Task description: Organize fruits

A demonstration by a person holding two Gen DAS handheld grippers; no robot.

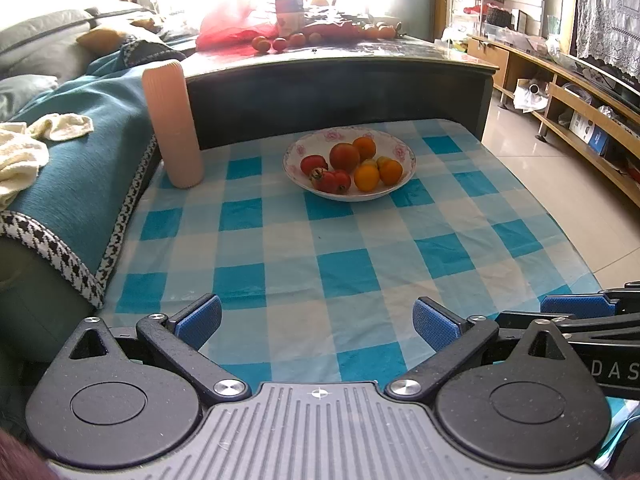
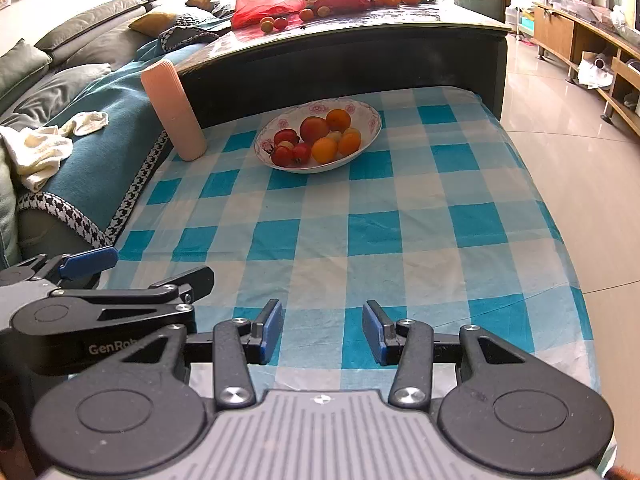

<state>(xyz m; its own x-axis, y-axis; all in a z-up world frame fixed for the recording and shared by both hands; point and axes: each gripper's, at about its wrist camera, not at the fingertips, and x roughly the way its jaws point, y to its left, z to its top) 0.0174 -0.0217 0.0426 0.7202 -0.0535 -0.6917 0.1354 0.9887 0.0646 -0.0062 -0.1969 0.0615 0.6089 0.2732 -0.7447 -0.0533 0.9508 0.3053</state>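
A white flowered bowl point(image 1: 394, 148) point(image 2: 370, 114) stands at the far side of the blue checked tablecloth point(image 1: 288, 248) point(image 2: 400, 232). It holds red tomatoes point(image 1: 331, 181) point(image 2: 291, 155) and small oranges point(image 1: 366, 178) point(image 2: 324, 149). My left gripper point(image 1: 318, 320) hovers over the near part of the cloth, open wide and empty. My right gripper point(image 2: 323, 330) hangs beside it, open by a narrower gap, with nothing between its blue pads point(image 2: 271, 330). The left gripper point(image 2: 136, 268) also shows at the left edge of the right wrist view.
A tall ribbed pink cylinder point(image 1: 173, 124) point(image 2: 173, 110) stands left of the bowl. Behind the cloth rises a dark higher table point(image 1: 340, 80) with loose fruits point(image 1: 276, 43) and a red bag point(image 1: 236, 28). A sofa with a teal cover point(image 1: 80, 152) lies left, tiled floor point(image 2: 580, 152) right.
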